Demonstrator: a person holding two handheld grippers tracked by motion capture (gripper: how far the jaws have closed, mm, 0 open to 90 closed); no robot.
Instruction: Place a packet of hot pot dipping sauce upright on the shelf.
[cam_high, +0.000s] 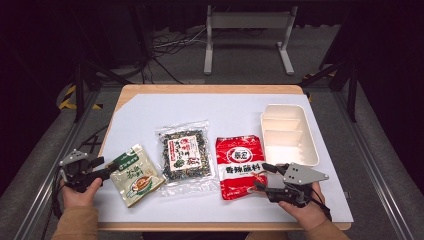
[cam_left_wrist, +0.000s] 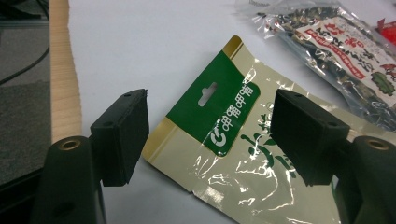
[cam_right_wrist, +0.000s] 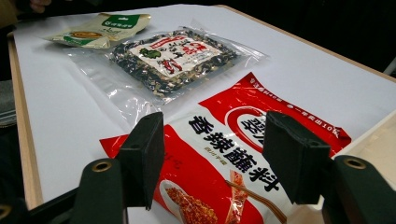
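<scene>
A beige packet with a green header (cam_high: 136, 175) lies at the table's front left. My left gripper (cam_high: 107, 167) is at its left corner. In the left gripper view the gripper (cam_left_wrist: 210, 95) stands open, with the green header of the packet (cam_left_wrist: 219, 116) between the jaws and no pad touching it. A red packet (cam_high: 240, 167) lies front right. My right gripper (cam_high: 262, 176) is at its right edge. In the right gripper view that gripper (cam_right_wrist: 215, 119) is open just above the red packet (cam_right_wrist: 219, 154).
A clear packet of dark dried bits (cam_high: 185, 156) lies between the two packets. A white divided tray (cam_high: 287, 132) stands at the back right, close to the right hand. A white sheet (cam_high: 215, 110) covers the wooden table; a metal frame stands on the floor beyond it.
</scene>
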